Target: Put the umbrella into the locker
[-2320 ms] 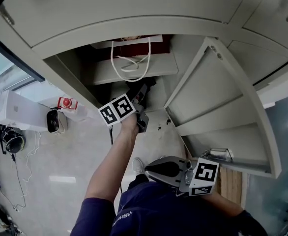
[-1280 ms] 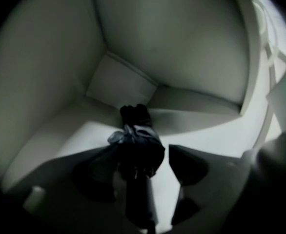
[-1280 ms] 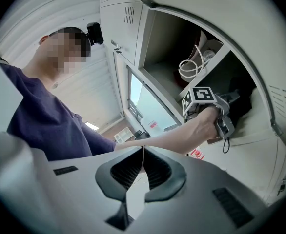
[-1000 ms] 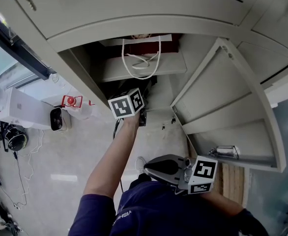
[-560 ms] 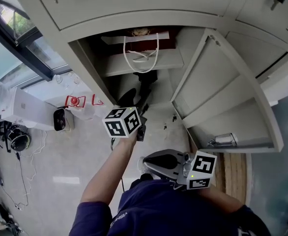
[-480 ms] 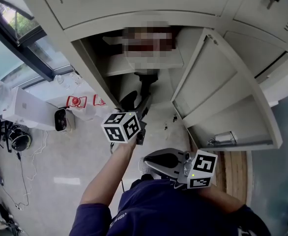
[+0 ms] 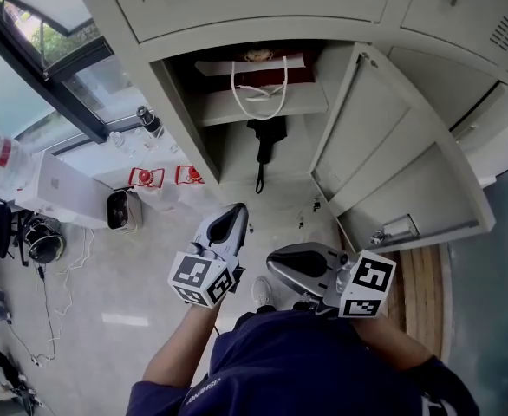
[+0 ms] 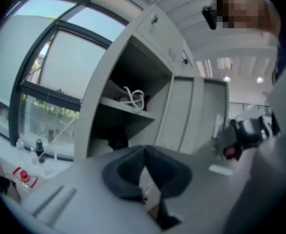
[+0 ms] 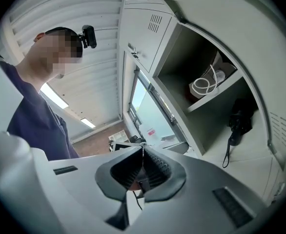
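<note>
The black folded umbrella (image 7: 265,139) sits in the open locker's lower compartment (image 7: 237,159), below the shelf, with its strap dangling. It also shows in the right gripper view, the umbrella (image 9: 239,117), and as a dark shape in the left gripper view, the umbrella (image 8: 117,139). My left gripper (image 7: 236,210) is outside the locker, well short of the umbrella. Its jaws have just been closing and now meet with nothing between them. My right gripper (image 7: 272,262) is beside it near my body, shut and empty.
A bag with white cord handles (image 7: 258,83) rests on the locker shelf. The locker door (image 7: 393,159) stands swung open to the right. Red-labelled packs (image 7: 163,177), a white box (image 7: 59,193) and a bottle (image 7: 150,121) sit on the floor to the left by the window.
My left gripper has drawn back out of the locker toward my body and its jaws have shut. The umbrella stays inside the locker. The right gripper has barely moved.
</note>
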Demonstrator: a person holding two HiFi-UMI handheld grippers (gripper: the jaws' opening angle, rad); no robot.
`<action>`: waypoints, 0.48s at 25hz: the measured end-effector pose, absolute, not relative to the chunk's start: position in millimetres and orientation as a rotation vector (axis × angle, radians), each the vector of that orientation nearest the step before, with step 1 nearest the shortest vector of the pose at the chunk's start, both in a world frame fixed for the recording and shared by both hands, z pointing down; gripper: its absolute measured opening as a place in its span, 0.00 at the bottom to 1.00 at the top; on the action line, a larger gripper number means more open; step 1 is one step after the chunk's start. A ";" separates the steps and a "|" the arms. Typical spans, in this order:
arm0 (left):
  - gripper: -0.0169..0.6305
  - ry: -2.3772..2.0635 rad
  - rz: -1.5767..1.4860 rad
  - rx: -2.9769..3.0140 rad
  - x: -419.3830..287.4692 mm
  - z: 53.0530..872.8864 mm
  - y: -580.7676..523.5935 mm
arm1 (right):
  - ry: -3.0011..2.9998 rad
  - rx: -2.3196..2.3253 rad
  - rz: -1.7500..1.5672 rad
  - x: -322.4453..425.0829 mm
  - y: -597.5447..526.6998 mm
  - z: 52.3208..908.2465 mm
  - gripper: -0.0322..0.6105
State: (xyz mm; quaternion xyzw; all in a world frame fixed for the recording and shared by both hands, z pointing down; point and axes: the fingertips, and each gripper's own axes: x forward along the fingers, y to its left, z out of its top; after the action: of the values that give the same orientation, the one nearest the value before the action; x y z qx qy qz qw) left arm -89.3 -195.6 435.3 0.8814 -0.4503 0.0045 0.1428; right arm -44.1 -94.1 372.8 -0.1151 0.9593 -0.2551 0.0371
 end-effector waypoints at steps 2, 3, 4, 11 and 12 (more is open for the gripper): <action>0.03 -1.260 -0.015 2.564 -88.5 432.2 -180.1 | 2.957 -0.380 -0.759 -43.7 -97.9 373.8 0.06; 0.03 -1.237 -0.031 2.574 -87.2 430.5 -173.1 | 2.960 -0.391 -0.752 -43.4 -100.2 374.3 0.06; 0.03 -1.215 -0.045 2.579 -85.9 429.5 -166.8 | 2.966 -0.404 -0.746 -42.9 -102.7 375.2 0.06; 0.03 -1.168 -0.048 2.573 -89.2 432.7 -142.0 | 3.001 -0.528 -0.693 -38.4 -123.7 378.4 0.06; 0.03 -1.168 -0.039 2.581 -90.0 432.2 -141.4 | 3.005 -0.551 -0.687 -37.0 -126.9 378.7 0.06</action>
State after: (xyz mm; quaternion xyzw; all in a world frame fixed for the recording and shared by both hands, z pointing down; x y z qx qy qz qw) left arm -90.0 -141.4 432.2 0.9002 -0.4073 -0.0136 0.1538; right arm -37.0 -126.9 378.7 -0.1759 0.9596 -0.2193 0.0053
